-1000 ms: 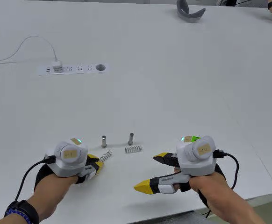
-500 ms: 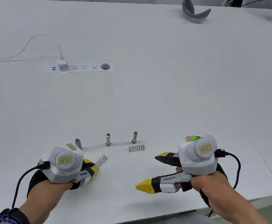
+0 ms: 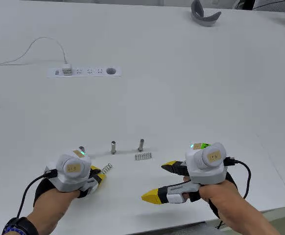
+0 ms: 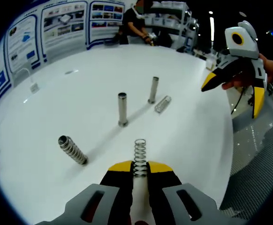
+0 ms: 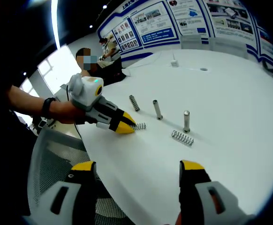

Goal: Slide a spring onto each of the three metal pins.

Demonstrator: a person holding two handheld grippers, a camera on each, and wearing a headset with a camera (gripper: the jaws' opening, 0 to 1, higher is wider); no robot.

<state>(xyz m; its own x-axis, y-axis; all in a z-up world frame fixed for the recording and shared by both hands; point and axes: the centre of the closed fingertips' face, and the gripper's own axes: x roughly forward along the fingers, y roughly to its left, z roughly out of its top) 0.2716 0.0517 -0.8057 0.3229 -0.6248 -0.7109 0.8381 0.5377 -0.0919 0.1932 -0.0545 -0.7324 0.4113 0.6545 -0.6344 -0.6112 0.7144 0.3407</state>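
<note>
Jaws of the left gripper (image 4: 140,166) are pressed together on the near end of a spring (image 4: 140,152), which sticks out past the yellow tips and points up and away toward the pins. In the head view this gripper sits low at the near left of the table (image 3: 181,88), with the spring just clear of the surface as far as can be judged.

The right gripper (image 3: 158,181) is held at the near right with its jaws spread wide and nothing between them; one yellow tip points left toward the pins and the other hangs nearer the table edge.

Three pins stand upright in a row just beyond the grippers. The left pin (image 4: 72,149) wears a spring along its whole length and is partly hidden behind the left gripper in the head view. The middle pin (image 4: 122,109) is bare and stands closest to the held spring, a little beyond and to the right of it. The right pin (image 4: 153,89) is bare too. A loose spring (image 3: 143,156) lies flat on the table just near of the right pin, close beside its base.

Farther off on the left lies a power strip (image 3: 83,72) with a white plug and a cable (image 3: 30,49) trailing left. A grey curved object (image 3: 205,12) rests at the far edge
</note>
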